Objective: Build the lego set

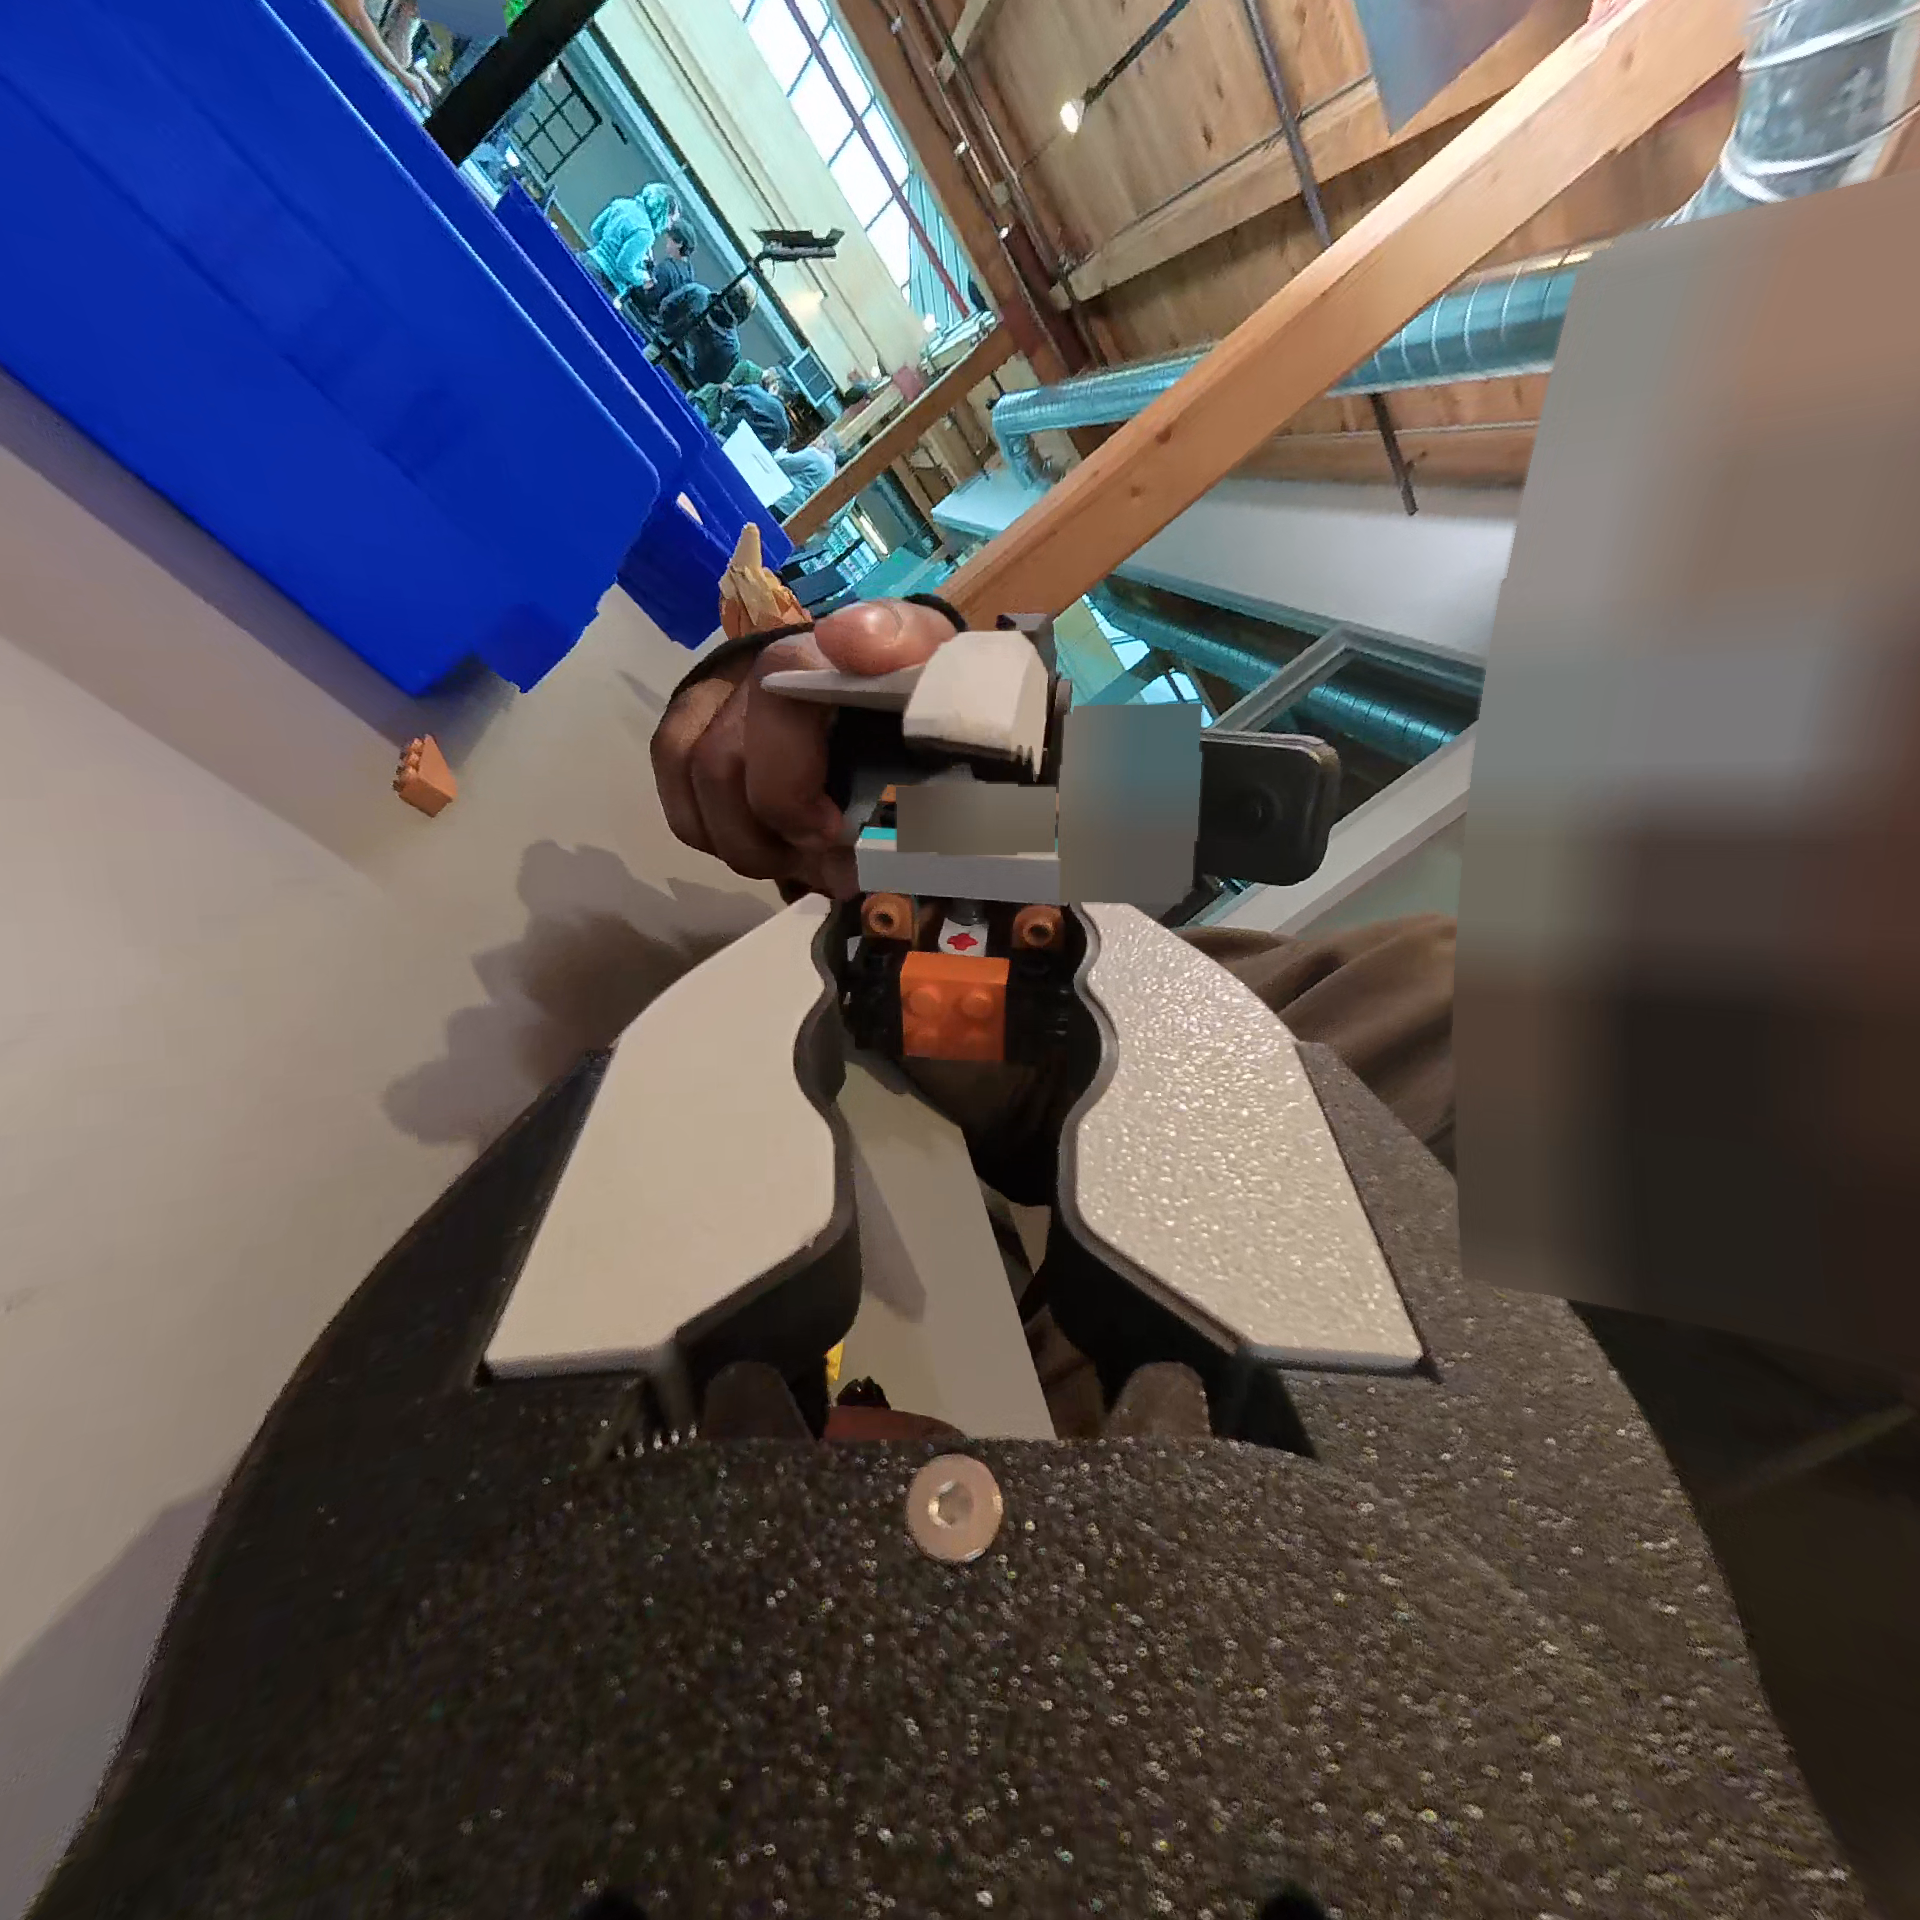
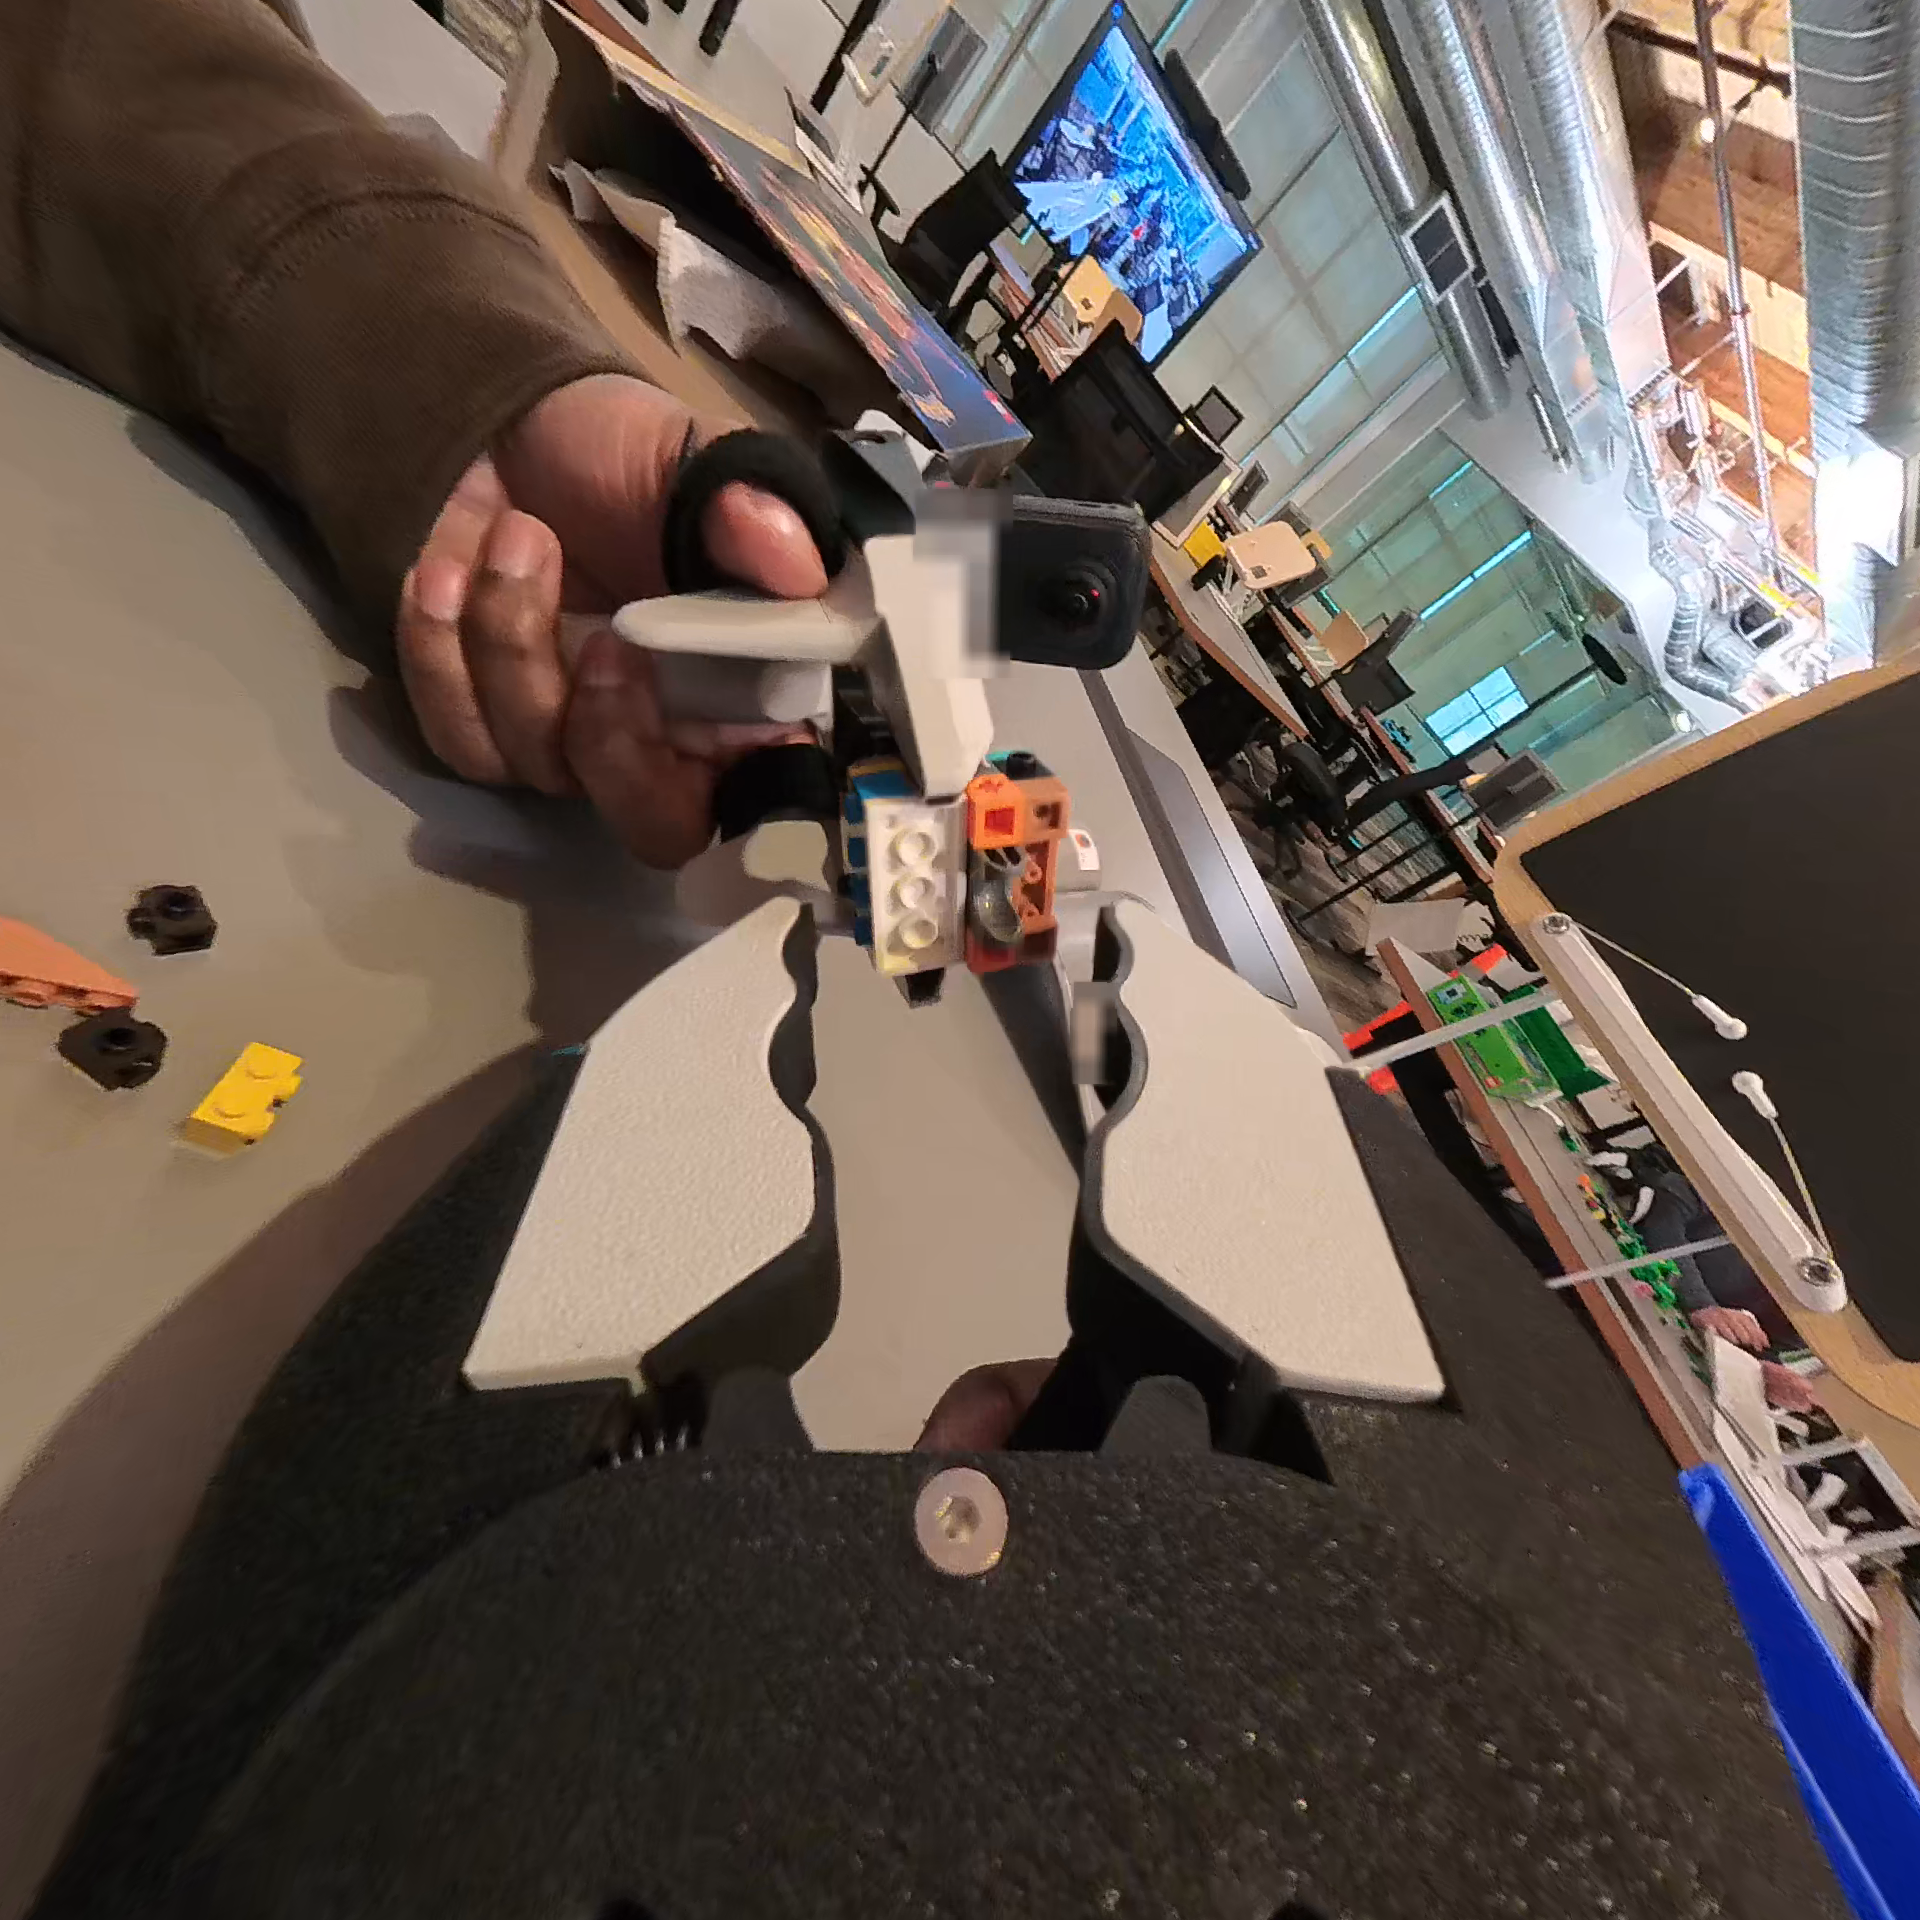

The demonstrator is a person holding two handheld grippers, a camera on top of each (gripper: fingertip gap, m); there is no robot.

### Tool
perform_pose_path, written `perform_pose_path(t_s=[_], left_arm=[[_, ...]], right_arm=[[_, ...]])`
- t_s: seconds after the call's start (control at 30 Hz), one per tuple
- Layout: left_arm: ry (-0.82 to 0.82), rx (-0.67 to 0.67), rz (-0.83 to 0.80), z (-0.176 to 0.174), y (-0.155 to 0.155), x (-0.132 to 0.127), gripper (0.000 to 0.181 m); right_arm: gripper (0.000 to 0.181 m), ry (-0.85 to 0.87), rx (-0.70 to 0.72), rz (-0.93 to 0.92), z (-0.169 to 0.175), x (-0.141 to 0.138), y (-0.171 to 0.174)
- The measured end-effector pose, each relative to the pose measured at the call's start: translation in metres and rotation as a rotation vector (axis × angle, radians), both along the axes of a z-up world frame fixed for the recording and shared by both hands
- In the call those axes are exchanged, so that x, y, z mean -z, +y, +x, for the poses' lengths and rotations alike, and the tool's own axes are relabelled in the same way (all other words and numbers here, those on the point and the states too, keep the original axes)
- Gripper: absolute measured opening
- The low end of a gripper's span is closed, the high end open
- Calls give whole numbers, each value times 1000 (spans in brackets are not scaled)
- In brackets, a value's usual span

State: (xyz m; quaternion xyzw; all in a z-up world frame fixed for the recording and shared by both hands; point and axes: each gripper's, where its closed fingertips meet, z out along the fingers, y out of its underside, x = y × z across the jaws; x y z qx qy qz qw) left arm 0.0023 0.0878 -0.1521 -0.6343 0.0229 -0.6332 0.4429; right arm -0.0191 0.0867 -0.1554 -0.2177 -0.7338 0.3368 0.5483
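A small lego assembly (image 1: 956,1003) of orange, black, white and blue bricks is held in the air between both grippers. My left gripper (image 1: 951,987) is shut on it, with its orange studded face toward the camera. In the right wrist view the lego assembly (image 2: 961,883) shows its white and orange sides. My right gripper (image 2: 956,920) has its jaws drawn in close on either side of the assembly's near end. The left gripper and the hand holding it (image 2: 582,665) show beyond. The right gripper (image 1: 966,727) shows just past the assembly in the left wrist view.
Loose pieces lie on the grey table (image 2: 156,675): a yellow brick (image 2: 244,1096), two black pieces (image 2: 171,916) (image 2: 112,1049) and an orange plate (image 2: 52,977). A tan brick (image 1: 426,774) lies near stacked blue bins (image 1: 312,364). A lego box (image 2: 852,270) stands behind. Between my right fingertips and the orange plate (image 2: 52,977) there is roughly 12 centimetres.
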Motion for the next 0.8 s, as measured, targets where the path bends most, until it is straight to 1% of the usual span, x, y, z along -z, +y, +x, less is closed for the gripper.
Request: perform_pose_path(t_s=[0.1,0.17,0.23,0.3,0.4,0.5,0.57,0.67,0.8], left_arm=[[40,-1,0,3,0,3,40],[70,-24,3,2,2,5,40],[95,-38,30,1,2,4,41],[127,-85,80,-4,4,0,44],[168,-154,203,-14,2,-12,52],[266,-215,320,-19,0,-19,53],[328,-264,390,-22,-1,-24,55],[499,-341,502,-27,-1,-24,56],[805,-412,696,-30,-5,-20,59]], right_arm=[[38,-14,-11,-12,0,2,-3],[37,-33,-2,-33,-1,4,-1],[37,-62,-6,-105,-2,6,0],[37,-91,-22,-221,-3,4,0],[37,-150,-31,-439,-6,1,3],[37,-218,-69,-691,-6,-6,3],[37,-271,-81,-807,-7,-5,3],[37,-371,-108,-930,-7,2,-2],[37,-442,-141,-1065,-8,5,-7]])
